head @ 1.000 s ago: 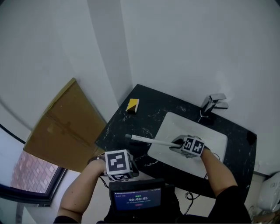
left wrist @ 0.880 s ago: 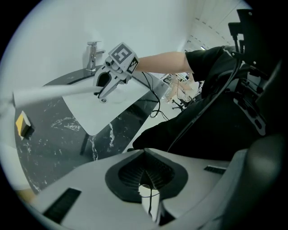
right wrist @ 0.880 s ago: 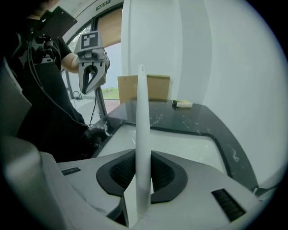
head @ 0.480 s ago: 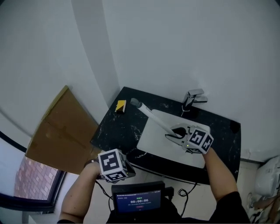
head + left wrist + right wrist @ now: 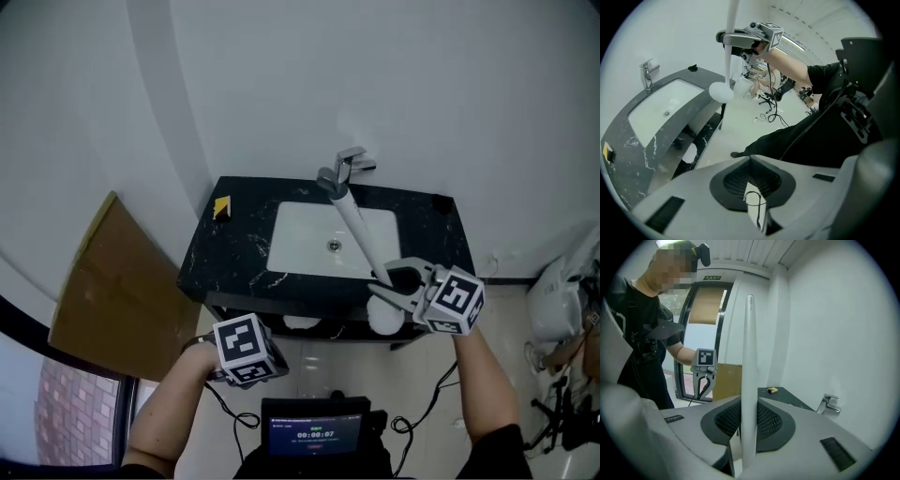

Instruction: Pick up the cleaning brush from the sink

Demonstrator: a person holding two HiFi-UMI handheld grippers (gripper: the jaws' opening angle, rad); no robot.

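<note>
The cleaning brush [image 5: 357, 231] is a long white handle with a round white head [image 5: 384, 319]. My right gripper [image 5: 401, 286] is shut on the handle close to the head and holds the brush in the air, in front of the counter's front edge. In the right gripper view the handle [image 5: 749, 380] rises straight up from between the jaws of my right gripper [image 5: 749, 430]. The white sink [image 5: 300, 234] lies behind it with nothing in it. My left gripper [image 5: 251, 367] hangs low at the left, shut and holding nothing; in its own view the left gripper [image 5: 752, 187] looks at the brush head [image 5: 721, 92].
A chrome tap [image 5: 345, 167] stands behind the basin on the black marble counter [image 5: 234, 258]. A yellow sponge [image 5: 221, 207] lies at the counter's back left corner. Brown cardboard [image 5: 103, 291] leans at the left. A small screen [image 5: 314, 427] sits at my chest.
My right gripper has lifted the brush out of the basin and drawn it back toward me; the handle has swung from pointing left to pointing up. The view has backed away from the sink.
</note>
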